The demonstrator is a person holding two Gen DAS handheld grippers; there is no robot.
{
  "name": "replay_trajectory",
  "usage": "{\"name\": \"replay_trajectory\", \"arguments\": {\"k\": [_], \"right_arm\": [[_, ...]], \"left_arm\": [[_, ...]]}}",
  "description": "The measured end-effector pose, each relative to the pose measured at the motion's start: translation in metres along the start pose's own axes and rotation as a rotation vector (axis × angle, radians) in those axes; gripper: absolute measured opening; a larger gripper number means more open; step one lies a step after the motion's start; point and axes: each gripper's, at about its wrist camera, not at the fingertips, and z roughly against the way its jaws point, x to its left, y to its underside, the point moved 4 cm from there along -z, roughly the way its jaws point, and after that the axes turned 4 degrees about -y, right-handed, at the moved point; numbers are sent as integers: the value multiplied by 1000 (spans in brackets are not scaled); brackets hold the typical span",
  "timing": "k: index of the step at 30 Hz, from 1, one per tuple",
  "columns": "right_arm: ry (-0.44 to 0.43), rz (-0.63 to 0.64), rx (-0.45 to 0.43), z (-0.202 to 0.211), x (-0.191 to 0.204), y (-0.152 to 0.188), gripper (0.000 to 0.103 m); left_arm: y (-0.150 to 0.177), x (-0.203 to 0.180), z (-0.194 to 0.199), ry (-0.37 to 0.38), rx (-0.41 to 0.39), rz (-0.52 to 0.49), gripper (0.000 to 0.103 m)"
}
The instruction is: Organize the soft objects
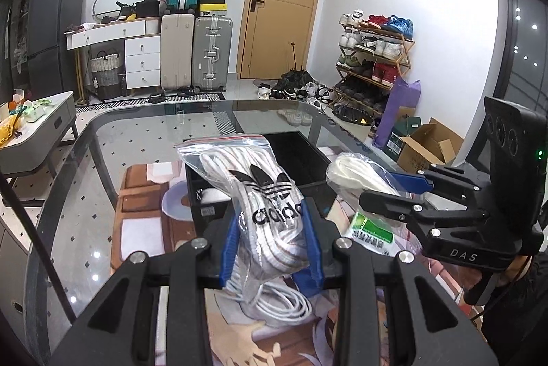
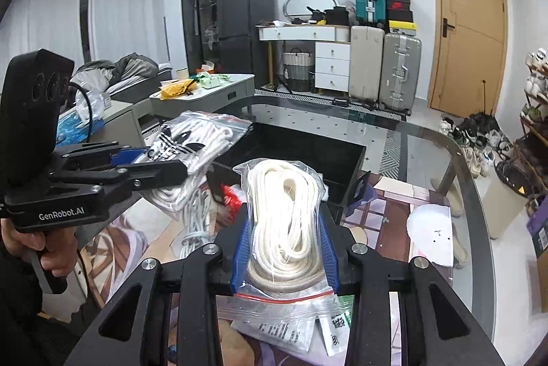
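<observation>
The glass worktop (image 1: 102, 140) carries a printed mat, and at the middle of it stands a black bin (image 2: 308, 153), open at the top. Its inside looks mostly bare from the right wrist view, though something pale shows through its near wall in the left wrist view, so a little may already be stored; I cannot tell what. On that showing the sorting seems early to midway: both bags of cord are lifted off the mat and neither is in the bin yet.

The branded bag (image 1: 260, 194) of grey-white laces sits pinched between the blue pads of the left claw (image 1: 270, 249), which is closed narrowly around its lower half. Its long axis runs away from the claw, up and toward the bin, with the red zip seal at the far end; a loop of loose white cord (image 1: 284, 304) trails below it onto the mat.

The cream rope bag (image 2: 287, 222) is held the same way by the right claw (image 2: 284, 249), closed snugly on its sides. It points the opposite way (zip seal nearest the camera, rounded end toward the bin), long axis straight ahead.

Still left on the mat are a green-labelled packet (image 1: 373, 232) beneath the right claw and a red packet (image 2: 231, 198) beside the bin, so more than these two bags likely remains.
</observation>
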Motion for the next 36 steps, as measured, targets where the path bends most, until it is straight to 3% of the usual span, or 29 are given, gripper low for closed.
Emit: {"name": "replay_trajectory", "arguments": {"k": [19,36], "right_arm": [[38,-1,27,-35,-18,-56,36],[30,-13,106,-86,-39,-67,36]], "left_arm": [[-38,20,-36,20,16,39,33],[-40,35,-79,10,79,75,33]]}}
